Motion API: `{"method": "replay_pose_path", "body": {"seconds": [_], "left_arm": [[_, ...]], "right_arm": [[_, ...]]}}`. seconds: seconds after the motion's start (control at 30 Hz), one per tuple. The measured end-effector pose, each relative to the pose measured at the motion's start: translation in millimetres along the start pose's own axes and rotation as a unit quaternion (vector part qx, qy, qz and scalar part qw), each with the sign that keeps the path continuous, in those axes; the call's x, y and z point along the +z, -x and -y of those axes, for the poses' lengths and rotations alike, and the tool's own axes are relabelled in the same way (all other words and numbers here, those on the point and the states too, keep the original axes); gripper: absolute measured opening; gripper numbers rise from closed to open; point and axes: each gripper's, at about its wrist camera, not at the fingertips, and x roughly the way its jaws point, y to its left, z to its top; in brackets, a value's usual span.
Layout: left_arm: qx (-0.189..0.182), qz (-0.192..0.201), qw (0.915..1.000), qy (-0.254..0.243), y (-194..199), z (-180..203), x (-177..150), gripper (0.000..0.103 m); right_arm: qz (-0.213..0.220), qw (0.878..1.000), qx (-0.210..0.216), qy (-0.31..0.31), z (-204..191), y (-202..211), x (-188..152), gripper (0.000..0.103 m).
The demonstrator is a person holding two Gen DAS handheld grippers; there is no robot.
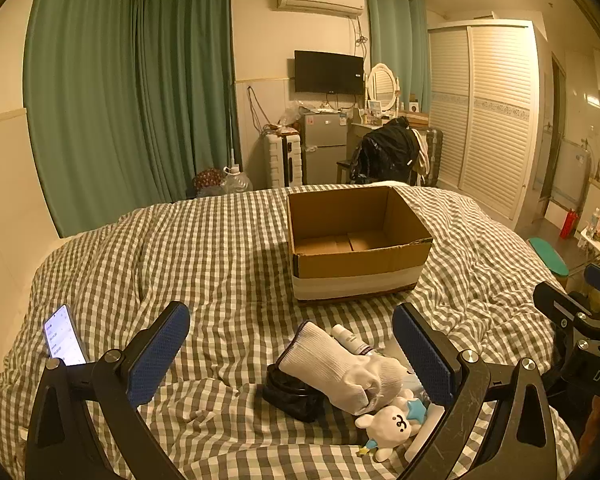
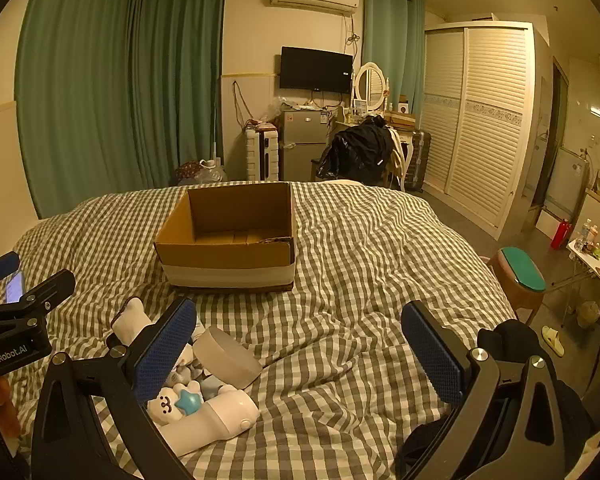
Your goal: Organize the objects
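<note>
Bed (image 1: 220, 240): carrying every item on its checked cover.
Cardboard box (image 1: 356, 240): sitting open mid-bed.
Left gripper (image 1: 292, 354): hovering released over the glove (image 1: 340, 364).
Right gripper (image 2: 300, 350): hovering released, grasping nothing.
Rabbit toy (image 1: 388, 424): lying just beside the glove.

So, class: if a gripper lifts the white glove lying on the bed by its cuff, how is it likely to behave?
The white glove looks knitted and lies slumped over the black pouch, so it would probably droop rather than hold shape. It seems light for its size. Its ribbed fabric likely grips the textured pads well, so slipping seems unlikely.
</note>
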Motion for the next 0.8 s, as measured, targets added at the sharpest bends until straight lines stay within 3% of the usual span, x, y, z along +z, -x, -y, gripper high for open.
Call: {"method": "replay_pose_path", "body": {"seconds": [0.8], "left_arm": [[-0.001, -0.007, 1.0000, -0.007, -1.3, 0.1, 0.1, 0.103]], "right_arm": [[-0.004, 1.000, 0.012, 0.002, -2.2, -0.2, -0.7, 0.103]]}}
